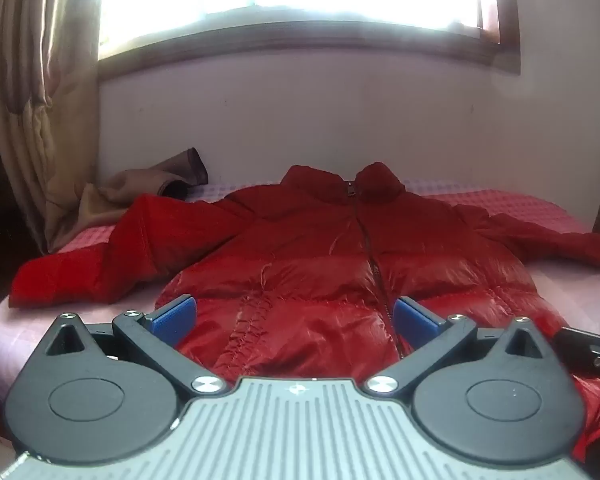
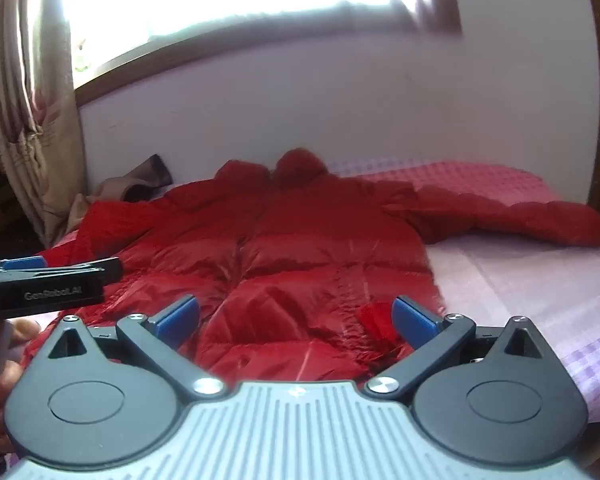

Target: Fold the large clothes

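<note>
A red puffer jacket [image 1: 300,264] lies flat on the bed, zipped, collar toward the far wall, both sleeves spread out to the sides. It fills the middle of the right wrist view [image 2: 308,248] too. My left gripper [image 1: 294,316] is open and empty, just above the jacket's hem near the zipper. My right gripper [image 2: 296,318] is open and empty over the hem's right part. The left gripper's body shows at the left edge of the right wrist view [image 2: 48,284].
The bed has a pink and lilac checked sheet [image 2: 520,280]. A beige-brown garment [image 1: 140,188] lies at the bed's far left by the curtain [image 1: 36,100]. A white wall and bright window stand behind the bed.
</note>
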